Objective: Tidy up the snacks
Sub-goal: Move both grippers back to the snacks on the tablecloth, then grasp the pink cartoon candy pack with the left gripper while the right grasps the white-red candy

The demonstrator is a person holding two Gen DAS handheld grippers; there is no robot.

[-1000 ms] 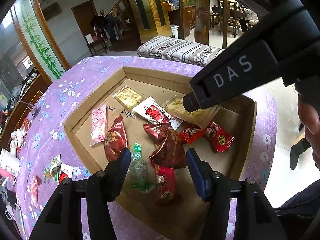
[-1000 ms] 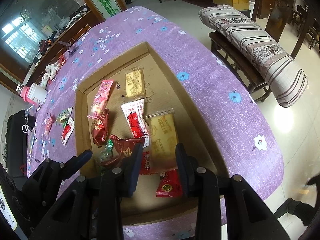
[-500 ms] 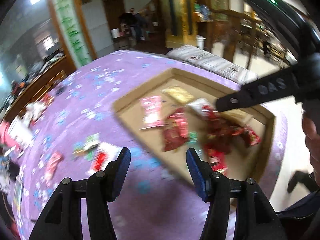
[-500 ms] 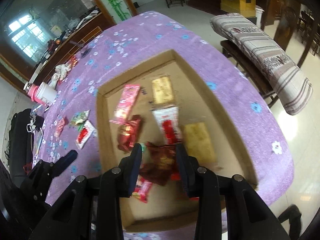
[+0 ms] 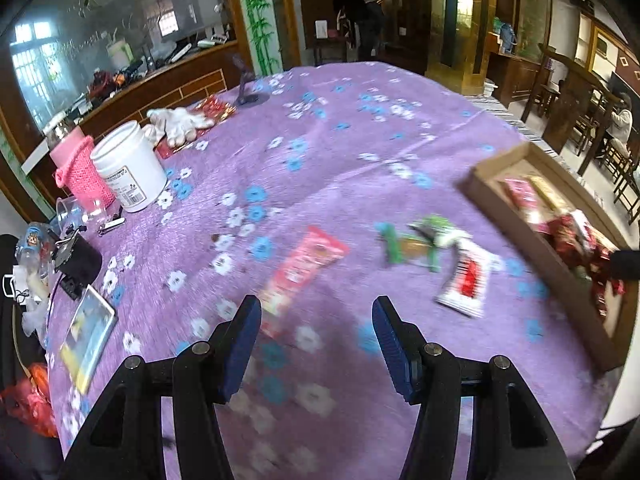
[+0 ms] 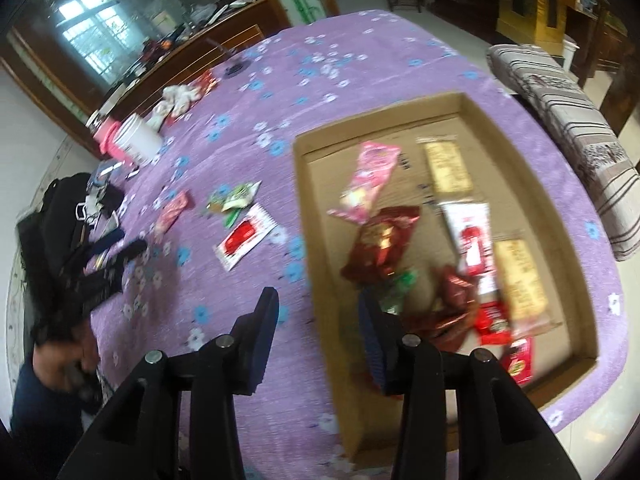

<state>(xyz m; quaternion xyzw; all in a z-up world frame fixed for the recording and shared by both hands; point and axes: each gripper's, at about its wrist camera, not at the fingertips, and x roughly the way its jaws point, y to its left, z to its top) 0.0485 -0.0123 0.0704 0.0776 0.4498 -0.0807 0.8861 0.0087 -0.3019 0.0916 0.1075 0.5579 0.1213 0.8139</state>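
Observation:
A shallow cardboard tray (image 6: pixel 308 240) on the purple flowered tablecloth holds several snack packets, among them a pink one (image 6: pixel 370 176) and a dark red one (image 6: pixel 380 242). Three loose packets lie on the cloth left of the tray: a pink-red one (image 5: pixel 304 264), a green one (image 5: pixel 416 240) and a white-and-red one (image 5: pixel 466 280). My left gripper (image 5: pixel 316 328) is open and empty, just short of the pink-red packet. My right gripper (image 6: pixel 318 320) is open and empty, above the tray's left wall. The tray also shows at the right of the left wrist view (image 5: pixel 540 248).
A white jar (image 5: pixel 128 168) and a pink knitted cup holder (image 5: pixel 78 172) stand at the far left of the table. White gloves (image 5: pixel 180 124), a phone (image 5: pixel 88 336) and black gear (image 5: pixel 78 260) lie near the left edge. A striped bench cushion (image 6: pixel 576 136) sits beyond the table.
Both grippers have swung left, away from the tray's contents. The left one now faces the loose packets on the cloth. The right one has moved to the tray's left wall. Both stay open.

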